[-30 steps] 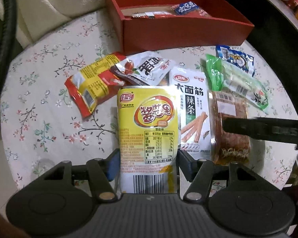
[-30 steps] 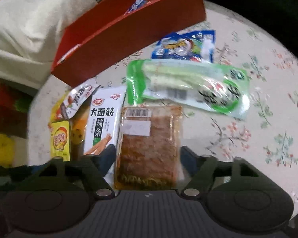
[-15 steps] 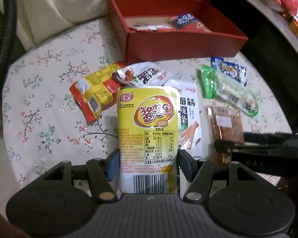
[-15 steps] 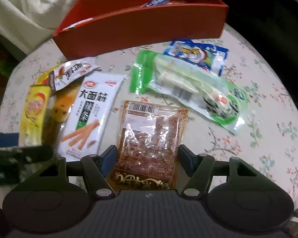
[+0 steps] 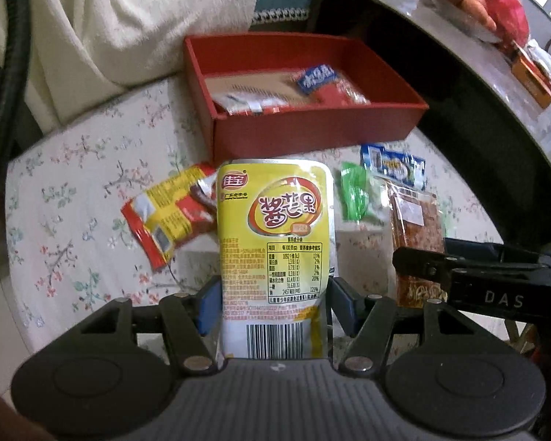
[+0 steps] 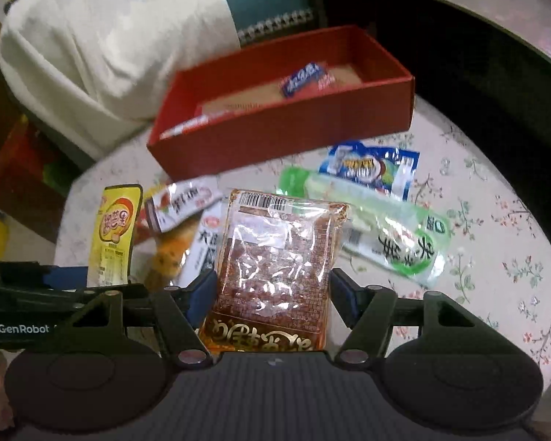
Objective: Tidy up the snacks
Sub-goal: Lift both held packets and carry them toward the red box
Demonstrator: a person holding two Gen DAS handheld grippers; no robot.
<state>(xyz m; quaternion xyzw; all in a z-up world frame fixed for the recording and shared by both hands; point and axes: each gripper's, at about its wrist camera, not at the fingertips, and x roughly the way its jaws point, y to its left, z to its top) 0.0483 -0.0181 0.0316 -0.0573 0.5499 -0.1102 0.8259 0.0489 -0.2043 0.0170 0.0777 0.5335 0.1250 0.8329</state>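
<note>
Gripping a yellow snack pouch (image 5: 273, 257) by its lower sides, the left gripper (image 5: 273, 299) tilts steeply down above the near edge of the floral-clothed table (image 5: 73, 220), jaws about half open around the pack. Alongside, the right gripper (image 6: 272, 294) clamps a clear brown snack packet (image 6: 275, 268), likewise raised and angled down. A red box (image 5: 312, 136) with some snacks sits toward the far edge, loose packets between.

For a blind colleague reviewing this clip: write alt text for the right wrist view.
The right gripper grips a clear packet of brown spicy snack, lifted above a floral tablecloth. Behind it lie a green packet and a blue one, then an open red box; the left gripper holds a yellow packet.
</note>
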